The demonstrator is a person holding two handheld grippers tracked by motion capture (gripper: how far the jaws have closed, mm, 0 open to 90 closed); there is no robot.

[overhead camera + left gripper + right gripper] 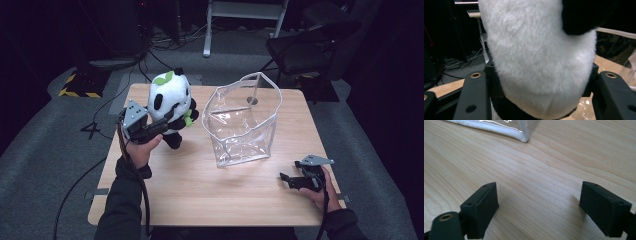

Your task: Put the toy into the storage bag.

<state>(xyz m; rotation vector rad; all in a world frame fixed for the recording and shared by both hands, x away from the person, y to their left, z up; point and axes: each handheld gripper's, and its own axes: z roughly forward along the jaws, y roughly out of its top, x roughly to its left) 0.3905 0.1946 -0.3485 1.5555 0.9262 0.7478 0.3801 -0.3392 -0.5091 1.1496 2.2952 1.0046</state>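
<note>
A black and white plush panda (171,102) with a green leaf on its head stands at the left of the wooden table (200,185). My left gripper (161,126) is shut on the panda's body, and its white fur (539,57) bulges between the two black jaws. A clear plastic bag (243,120) with a white rim stands open to the panda's right. My right gripper (285,180) rests open on the table near the front right, with bare wood between its jaws (539,202). The bag's lower corner (524,138) lies just ahead of it.
A dark chair (310,47) and a white frame leg (207,30) stand on the grey floor beyond the table. Cables (105,107) trail off to the left. Bare wood spans the table's front between my two hands.
</note>
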